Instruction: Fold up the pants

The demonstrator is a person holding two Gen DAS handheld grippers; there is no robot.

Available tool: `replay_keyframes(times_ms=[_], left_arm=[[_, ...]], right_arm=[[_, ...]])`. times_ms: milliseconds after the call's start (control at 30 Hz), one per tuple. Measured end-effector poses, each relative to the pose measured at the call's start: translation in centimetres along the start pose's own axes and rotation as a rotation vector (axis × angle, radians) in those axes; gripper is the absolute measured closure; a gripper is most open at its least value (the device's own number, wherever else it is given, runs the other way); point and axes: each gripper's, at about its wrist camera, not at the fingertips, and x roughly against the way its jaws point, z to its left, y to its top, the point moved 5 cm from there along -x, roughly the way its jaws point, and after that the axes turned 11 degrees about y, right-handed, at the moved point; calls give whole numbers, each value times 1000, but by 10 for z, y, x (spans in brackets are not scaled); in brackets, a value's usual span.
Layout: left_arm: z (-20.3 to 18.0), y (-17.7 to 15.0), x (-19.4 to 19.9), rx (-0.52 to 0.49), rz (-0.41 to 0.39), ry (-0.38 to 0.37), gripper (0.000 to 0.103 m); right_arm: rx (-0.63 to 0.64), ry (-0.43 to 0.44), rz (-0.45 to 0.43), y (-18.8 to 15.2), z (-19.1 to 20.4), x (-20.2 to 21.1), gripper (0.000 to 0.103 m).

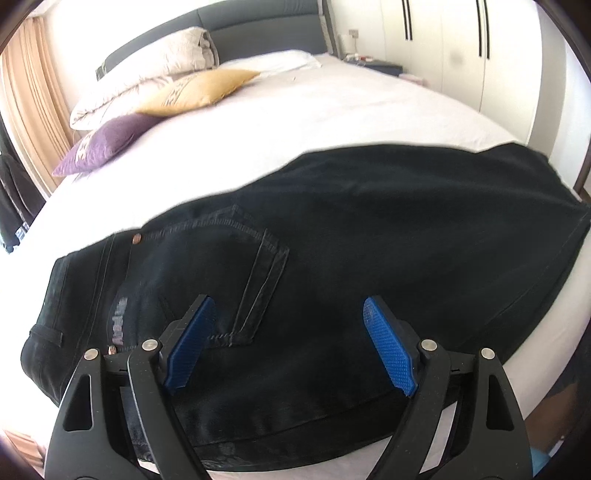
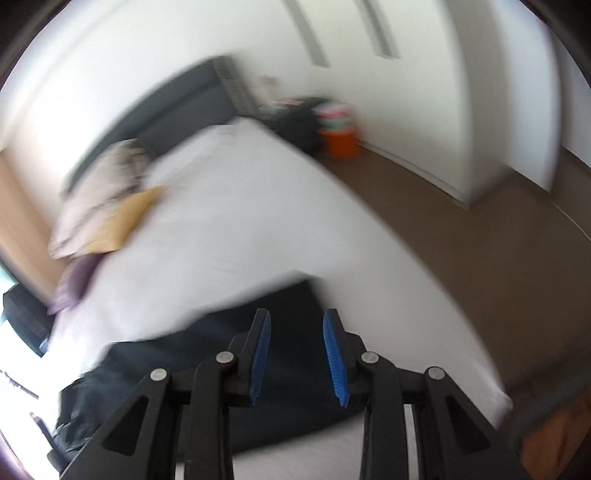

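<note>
Left gripper [image 1: 290,345]: black frame, blue ribbed pads [image 1: 389,350], jaws spread wide, nothing between them. Right gripper [image 2: 297,356]: same build, jaws parted more narrowly, also holding nothing.

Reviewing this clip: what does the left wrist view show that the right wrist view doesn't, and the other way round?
Only the left wrist view shows the detail of the pants: the back pocket stitching, the waistband, and the open left gripper above them. Only the right wrist view, which is blurred, shows the brown floor, an orange container by the wardrobe, and the open right gripper. Both show the white bed, the yellow cushion, the purple cushion, the dark headboard and the dark pants lying on the bed.
</note>
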Motion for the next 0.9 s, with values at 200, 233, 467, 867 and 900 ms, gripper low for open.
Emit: replay_keyframes(times_ms=[200,233,467,867,900], left_arm=[[-19,20,0,2,-5,-42,21],[-21,22,0,-1,-8,-45,21],[-46,25,-21,-46,33,-61,21],[-43,23,-13,31,-14,-92,21],[-40,26,-8,37,-26,-89,21]], right_arm=[[34,345,259,-14,99,-112,58],[30,388,321,-28,112,-137,58],[-19,469,523,-80,116,-231,58],[-214,474,178,-25,23,-159,74],[-186,536,206,-34,42,-153,66]])
